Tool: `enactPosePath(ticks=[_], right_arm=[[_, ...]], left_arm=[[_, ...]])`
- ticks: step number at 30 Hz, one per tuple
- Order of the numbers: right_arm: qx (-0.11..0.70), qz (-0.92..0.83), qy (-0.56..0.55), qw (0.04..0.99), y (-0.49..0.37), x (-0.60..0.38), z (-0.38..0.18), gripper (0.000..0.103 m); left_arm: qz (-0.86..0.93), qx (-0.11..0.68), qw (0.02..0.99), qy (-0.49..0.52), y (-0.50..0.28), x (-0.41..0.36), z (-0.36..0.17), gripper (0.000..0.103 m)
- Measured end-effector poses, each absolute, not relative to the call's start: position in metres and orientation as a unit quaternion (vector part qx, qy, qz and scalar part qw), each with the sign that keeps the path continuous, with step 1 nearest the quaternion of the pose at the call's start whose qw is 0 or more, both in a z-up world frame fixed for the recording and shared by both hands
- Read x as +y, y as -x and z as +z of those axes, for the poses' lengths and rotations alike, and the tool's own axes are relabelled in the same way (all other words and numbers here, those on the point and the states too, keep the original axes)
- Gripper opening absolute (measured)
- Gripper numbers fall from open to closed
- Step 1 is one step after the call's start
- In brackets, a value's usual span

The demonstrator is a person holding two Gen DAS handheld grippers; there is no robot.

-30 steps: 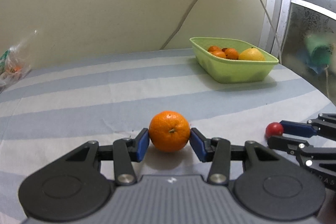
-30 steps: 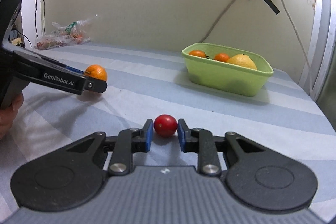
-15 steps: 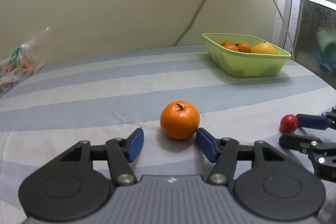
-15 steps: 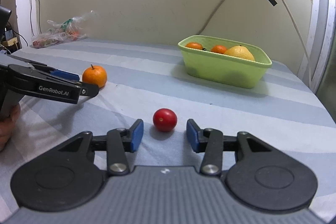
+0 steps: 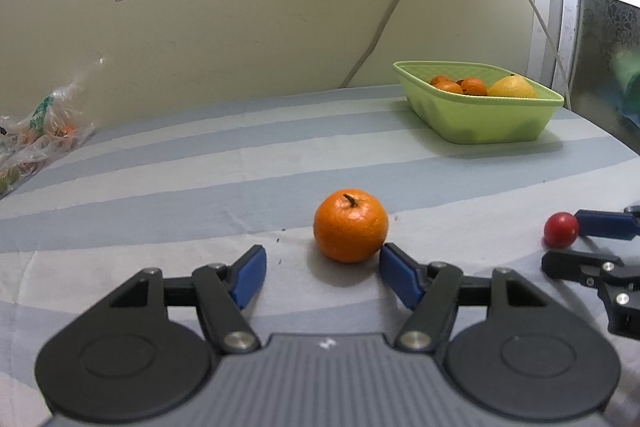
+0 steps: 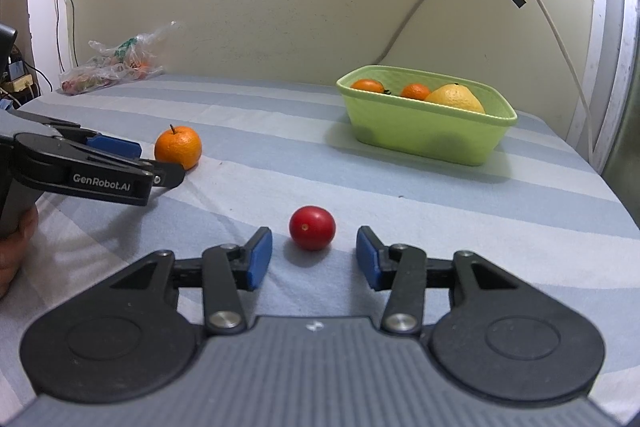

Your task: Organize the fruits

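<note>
**Both fruits let go on the striped cloth**

At the near edge of the bed, the left gripper [image 5: 322, 273] stands spread, its jaws having just been opening; the mandarin [image 5: 351, 225] sits on the striped cloth [image 5: 160, 187] in front of them, the right pad touching or nearly touching it, the left pad well clear. The right gripper [image 6: 314, 259] has likewise been opening — the small red fruit [image 6: 312, 227] (a cherry tomato, by the look) lies loose between its pads, touching neither. A second ago both fruits were pinched. So neither is held, and the green basket [image 6: 424, 139] near the far right corner, already holding fruit, gains nothing yet — both pieces probably need re-gripping.
</note>
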State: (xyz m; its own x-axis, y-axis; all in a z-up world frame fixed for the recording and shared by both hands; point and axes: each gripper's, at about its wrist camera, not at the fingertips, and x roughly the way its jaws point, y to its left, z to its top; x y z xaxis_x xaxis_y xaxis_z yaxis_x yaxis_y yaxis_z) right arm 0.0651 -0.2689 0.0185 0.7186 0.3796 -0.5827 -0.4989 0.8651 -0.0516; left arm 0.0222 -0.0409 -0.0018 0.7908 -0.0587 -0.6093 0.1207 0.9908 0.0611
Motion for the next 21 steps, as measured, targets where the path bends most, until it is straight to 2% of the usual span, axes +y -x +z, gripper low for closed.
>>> enactPosePath(ticks=[5,12,21], right_arm=[[0.292,0.236,0.100,0.922,-0.0662,-0.2694,0.0184,0.054],[0.292,0.217,0.105,0.926,-0.0659,-0.2679,0.0179,0.065],[0.290,0.211,0.111,0.927,-0.0653,-0.2671,0.0175,0.066]], left_arm=[[-0.046,0.319,0.945,-0.051,-0.0212,-0.0420,-0.0015,0.064],[-0.046,0.322,0.945,-0.042,-0.0228,-0.0393,-0.0019,0.066],[-0.047,0.323,0.944,-0.041,-0.0237,-0.0382,-0.0021,0.067]])
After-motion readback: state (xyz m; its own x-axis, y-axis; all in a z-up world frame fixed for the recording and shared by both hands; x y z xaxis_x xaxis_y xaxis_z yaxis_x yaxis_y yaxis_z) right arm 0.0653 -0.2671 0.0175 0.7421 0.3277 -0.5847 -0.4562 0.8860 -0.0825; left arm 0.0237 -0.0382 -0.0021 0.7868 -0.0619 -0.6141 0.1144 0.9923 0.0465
